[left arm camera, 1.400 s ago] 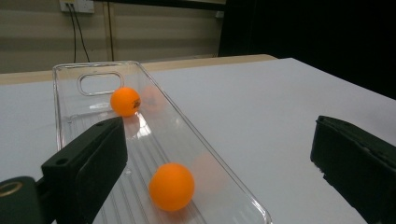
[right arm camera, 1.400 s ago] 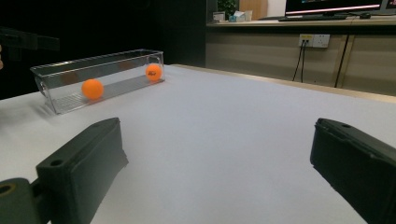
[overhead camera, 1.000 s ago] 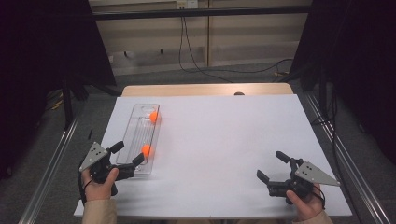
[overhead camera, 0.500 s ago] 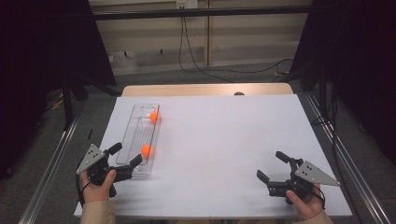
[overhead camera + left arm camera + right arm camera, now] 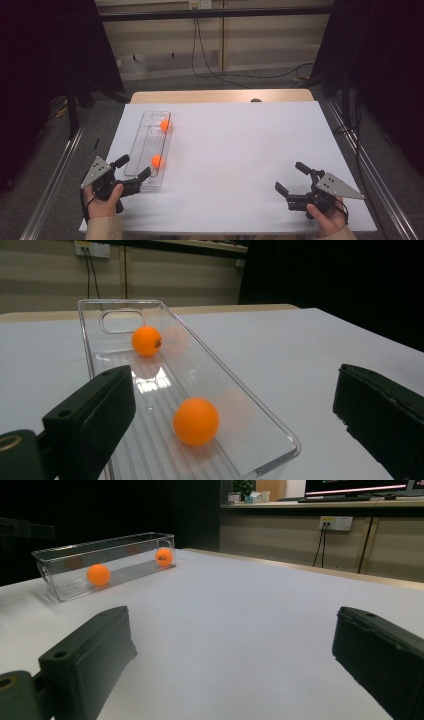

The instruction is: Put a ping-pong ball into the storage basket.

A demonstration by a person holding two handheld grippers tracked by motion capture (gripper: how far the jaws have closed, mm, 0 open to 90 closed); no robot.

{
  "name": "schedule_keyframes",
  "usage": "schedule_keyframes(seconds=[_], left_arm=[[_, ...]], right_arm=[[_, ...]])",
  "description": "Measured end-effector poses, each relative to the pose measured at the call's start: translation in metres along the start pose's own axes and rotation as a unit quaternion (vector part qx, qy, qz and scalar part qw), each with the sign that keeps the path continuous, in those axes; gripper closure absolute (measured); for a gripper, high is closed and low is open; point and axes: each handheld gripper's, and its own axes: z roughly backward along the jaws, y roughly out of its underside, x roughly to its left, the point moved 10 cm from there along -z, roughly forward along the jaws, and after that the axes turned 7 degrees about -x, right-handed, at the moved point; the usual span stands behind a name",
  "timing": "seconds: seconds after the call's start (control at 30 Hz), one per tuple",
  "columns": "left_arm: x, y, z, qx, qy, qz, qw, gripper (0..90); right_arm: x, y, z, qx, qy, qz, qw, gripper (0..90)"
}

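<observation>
A clear plastic tray [image 5: 142,145] lies lengthwise on the left part of the white table [image 5: 240,150]. Two orange balls rest in it: one near its front end [image 5: 157,160] [image 5: 195,421] [image 5: 98,574], one toward its far end [image 5: 164,125] [image 5: 146,340] [image 5: 163,557]. My left gripper [image 5: 132,167] [image 5: 230,420] is open just short of the tray's near end, its jaws on either side of that end. At the front right, my right gripper [image 5: 291,178] [image 5: 230,665] is open above bare table, with nothing between its jaws.
A wooden strip [image 5: 220,96] runs along the table's far edge. Metal rails [image 5: 55,180] flank both sides of the table. Cables [image 5: 210,65] hang and lie on the floor behind it. Bare white surface spreads between the tray and my right gripper.
My left gripper has drawn back a little toward the near edge of the table. The right gripper, tray and balls have stayed put.
</observation>
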Motion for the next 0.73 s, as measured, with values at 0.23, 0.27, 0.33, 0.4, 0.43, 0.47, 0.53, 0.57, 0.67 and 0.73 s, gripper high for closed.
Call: schedule_keyframes(seconds=[0.23, 0.27, 0.33, 0.4, 0.43, 0.47, 0.53, 0.57, 0.67, 0.73], left_arm=[[0.0013, 0.0026, 0.0021, 0.001, -0.002, 0.001, 1.0, 3.4], [0.001, 0.0031, 0.0019, 0.003, -0.001, -0.001, 1.0, 3.4], [0.0005, 0.0033, 0.0017, 0.004, 0.0, -0.002, 1.0, 3.4], [0.0003, 0.0033, 0.0016, 0.004, 0.0, -0.003, 1.0, 3.4], [0.0003, 0.0032, 0.0015, 0.004, -0.001, -0.003, 1.0, 3.4], [0.0005, 0.0032, 0.0016, 0.004, -0.001, -0.004, 1.0, 3.4], [0.0004, 0.003, 0.0013, 0.003, -0.002, -0.003, 1.0, 3.4], [0.0003, 0.003, 0.0013, 0.003, -0.001, -0.004, 1.0, 3.4], [-0.0001, 0.0035, 0.0006, 0.005, -0.001, -0.005, 1.0, 3.4], [0.0002, 0.0036, 0.0007, 0.005, -0.001, -0.006, 1.0, 3.4]], right_arm=[[-0.0017, 0.0001, 0.0005, 0.0, 0.002, -0.001, 1.0, 2.1], [-0.0015, 0.0001, 0.0003, 0.0, 0.002, -0.001, 1.0, 2.1], [-0.001, 0.0003, -0.0001, 0.0, 0.001, -0.001, 1.0, 2.1], [-0.0011, 0.0005, -0.0002, 0.001, 0.001, 0.001, 1.0, 2.1], [-0.0011, 0.0006, -0.0002, 0.001, 0.001, 0.001, 1.0, 2.1], [-0.0011, 0.0004, -0.0002, 0.0, 0.002, -0.001, 1.0, 2.1], [-0.0014, 0.0003, 0.0001, 0.0, 0.002, -0.001, 1.0, 2.1], [-0.0016, 0.0004, 0.0001, 0.0, 0.003, -0.001, 1.0, 2.1], [-0.0019, 0.0008, -0.0003, 0.001, 0.002, -0.001, 1.0, 2.1], [-0.002, 0.0011, -0.0005, 0.002, 0.002, 0.0, 1.0, 2.1]])
